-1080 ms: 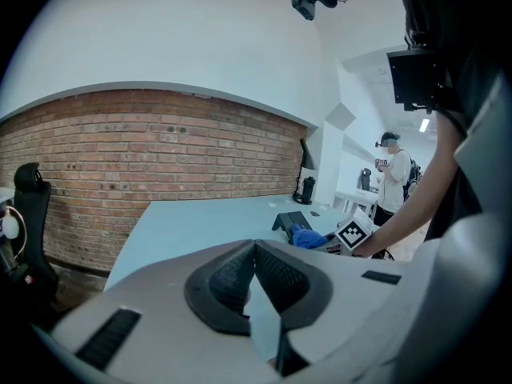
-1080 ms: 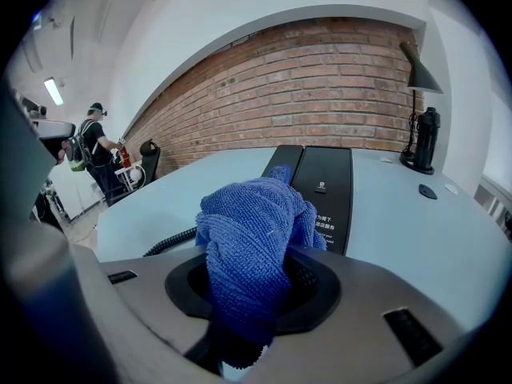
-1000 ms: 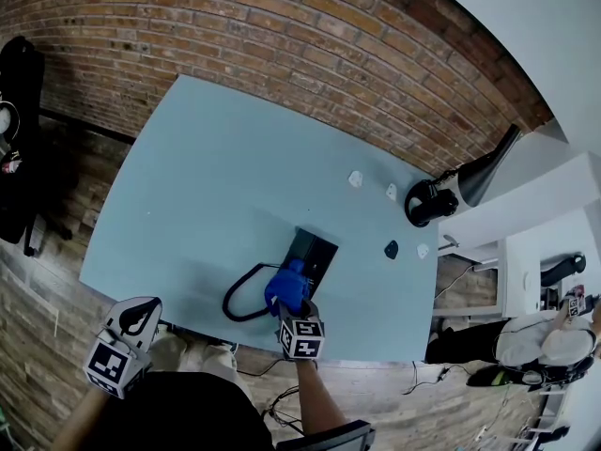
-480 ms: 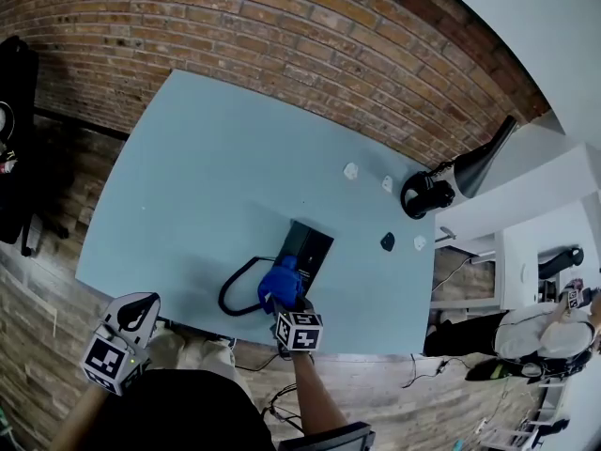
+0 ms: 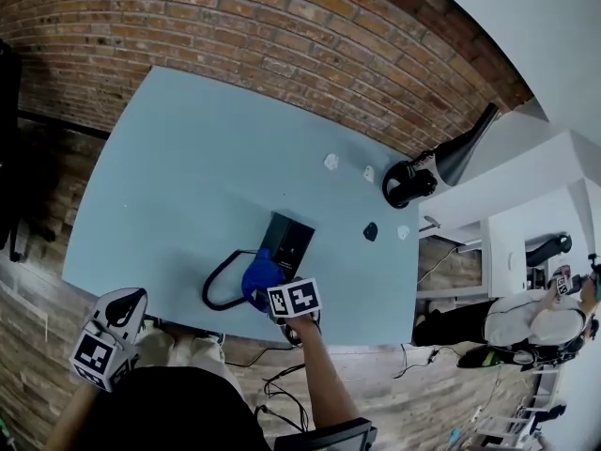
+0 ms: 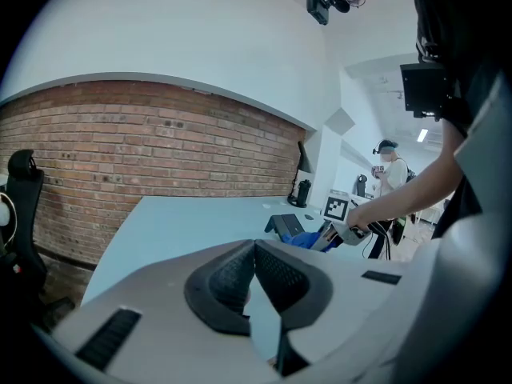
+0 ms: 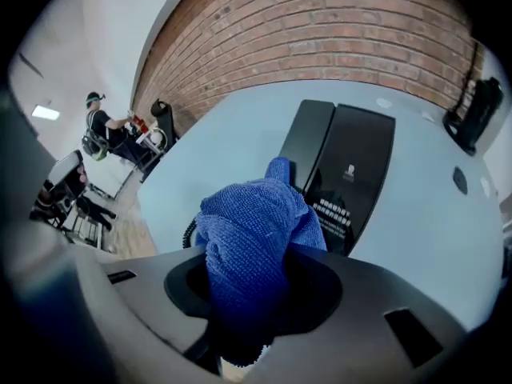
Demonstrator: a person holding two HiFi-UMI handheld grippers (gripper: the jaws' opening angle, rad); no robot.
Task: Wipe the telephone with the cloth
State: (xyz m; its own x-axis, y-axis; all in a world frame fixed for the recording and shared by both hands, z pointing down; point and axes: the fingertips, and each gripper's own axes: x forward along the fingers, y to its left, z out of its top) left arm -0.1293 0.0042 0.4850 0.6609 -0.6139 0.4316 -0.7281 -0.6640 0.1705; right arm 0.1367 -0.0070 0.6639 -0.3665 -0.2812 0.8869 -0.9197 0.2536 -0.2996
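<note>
Brick wall (image 5: 235, 26) runs behind a pale blue table (image 5: 178, 158), seen from my head view looking steeply down. On the table, close to its near edge, lies a black telephone (image 5: 288, 241), a flat desk set with its handset along its left side. A dark coiled cord (image 5: 214, 287) loops from it across the table toward the left.

My right tool (image 5: 272, 287) comes in over the near edge, its marker cube uppermost. In the right gripper view this tool (image 7: 252, 298) has its 2 jaws closed on a bunched blue cloth (image 7: 254, 230), which bulges up and forward out of them. The telephone (image 7: 346, 170) lies just beyond the tool, slightly to its right and angled away toward the wall. The cloth's front tip overlaps the near end of the handset; I cannot tell how firmly it presses there. From above, the cloth (image 5: 258, 275) sits at the telephone's near left corner, between the tool and the set.

My left tool (image 5: 125, 310) is off the table, beyond its near left edge, well apart from the telephone. In the left gripper view this tool (image 6: 254, 272) has its jaws together at the tips. Past them that view shows the telephone (image 6: 286, 225) and the cloth (image 6: 308, 241) farther along the table.

A black desk lamp (image 5: 413, 181) stands at the far right corner.
</note>
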